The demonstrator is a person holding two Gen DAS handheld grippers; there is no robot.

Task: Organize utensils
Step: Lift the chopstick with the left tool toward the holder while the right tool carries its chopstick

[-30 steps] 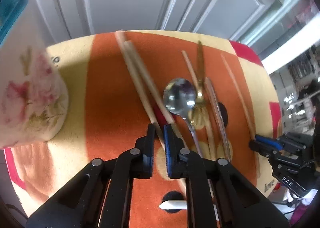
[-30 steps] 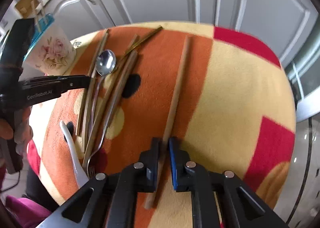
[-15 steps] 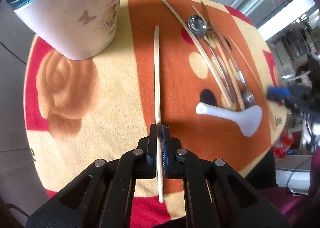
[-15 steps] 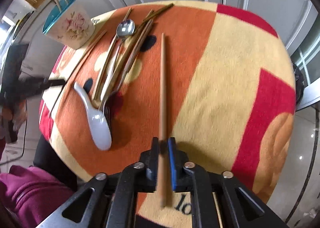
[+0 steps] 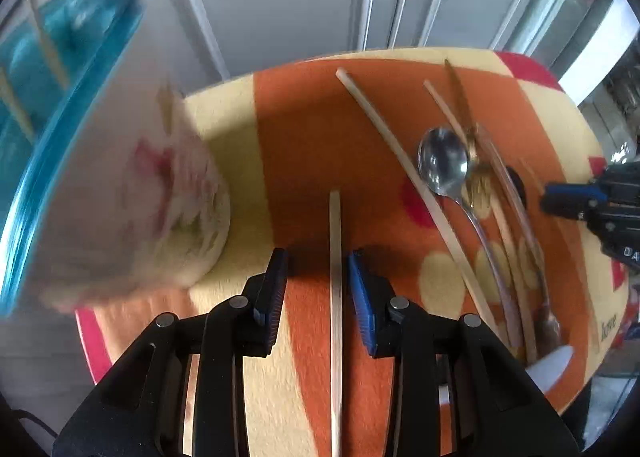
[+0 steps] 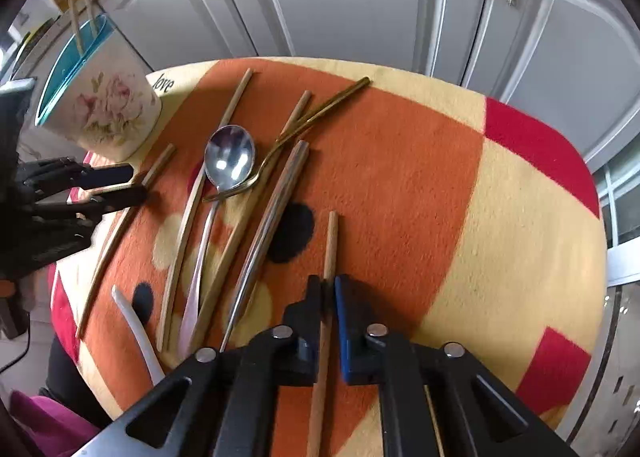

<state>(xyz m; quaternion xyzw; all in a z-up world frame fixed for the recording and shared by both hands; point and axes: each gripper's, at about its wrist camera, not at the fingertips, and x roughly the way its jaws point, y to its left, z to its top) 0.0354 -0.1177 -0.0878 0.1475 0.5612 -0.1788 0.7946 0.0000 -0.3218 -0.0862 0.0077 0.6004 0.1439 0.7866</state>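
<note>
Two tools, two chopsticks

Two tools point down at the bench (image 6: pixel 520 217) with its bright cloth. Nearest, the right tool (image 6: pixel 328 289) pinches a brown chopstick (image 6: pixel 330 241) tight between its pads. The left tool (image 5: pixel 318 269) has just been opening; its jaws stand apart and a pale chopstick (image 5: pixel 335 241) sits between them, touching neither pad. Farther out lie a silver spoon (image 6: pixel 229 157), a gold fork (image 6: pixel 288 137) and more chopsticks. Farthest stands the flowered cup (image 6: pixel 104 109), with two sticks in it.
</note>
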